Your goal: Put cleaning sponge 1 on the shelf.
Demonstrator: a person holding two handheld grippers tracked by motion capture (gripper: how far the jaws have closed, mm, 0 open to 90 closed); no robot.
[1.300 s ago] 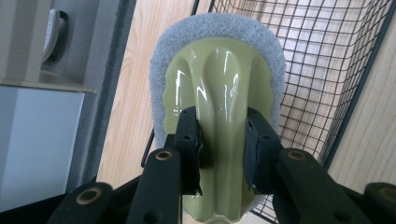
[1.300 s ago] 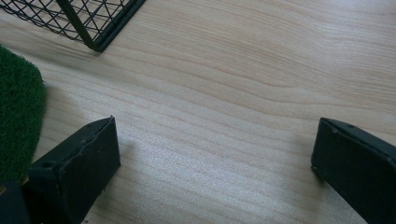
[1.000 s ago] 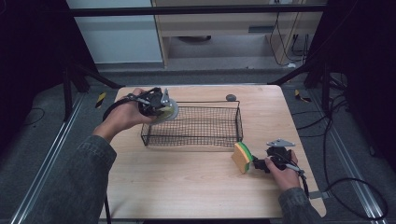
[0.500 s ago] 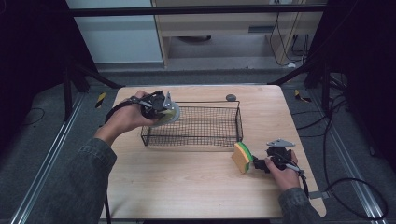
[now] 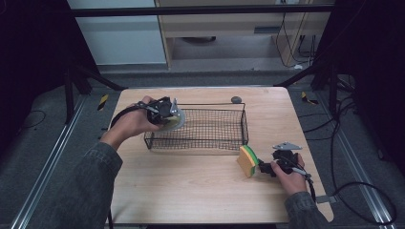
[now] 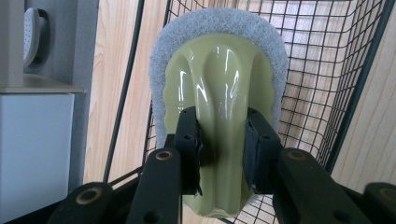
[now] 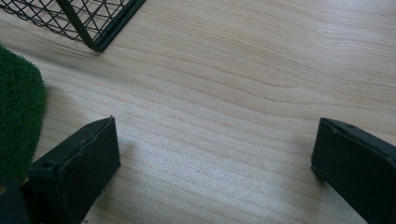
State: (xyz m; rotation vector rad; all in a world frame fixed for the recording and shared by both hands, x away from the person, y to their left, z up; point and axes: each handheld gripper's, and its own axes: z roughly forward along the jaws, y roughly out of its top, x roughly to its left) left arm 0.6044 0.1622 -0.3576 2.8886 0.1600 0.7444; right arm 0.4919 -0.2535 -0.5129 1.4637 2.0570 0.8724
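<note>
My left gripper (image 5: 168, 114) is shut on the pale green handle of a scrubber with a white pad (image 6: 219, 88), held over the left end of the black wire basket (image 5: 205, 128). In the left gripper view both pads press the handle's ridge, and the basket's mesh (image 6: 317, 70) lies behind it. My right gripper (image 5: 265, 168) rests low on the table at the right with its jaws open and bare wood between them (image 7: 215, 154). A yellow sponge with a green scouring face (image 5: 248, 160) stands on edge just left of it; its green side (image 7: 18, 112) shows beside the left jaw.
A small dark round object (image 5: 235, 99) lies on the wooden table (image 5: 191, 191) behind the basket's back rim. The basket's corner (image 7: 93, 28) is close ahead of the right gripper. Cables trail off the table's right side.
The left gripper with the scrubber has shifted slightly toward the basket's left end. The right gripper and the sponge have stayed put.
</note>
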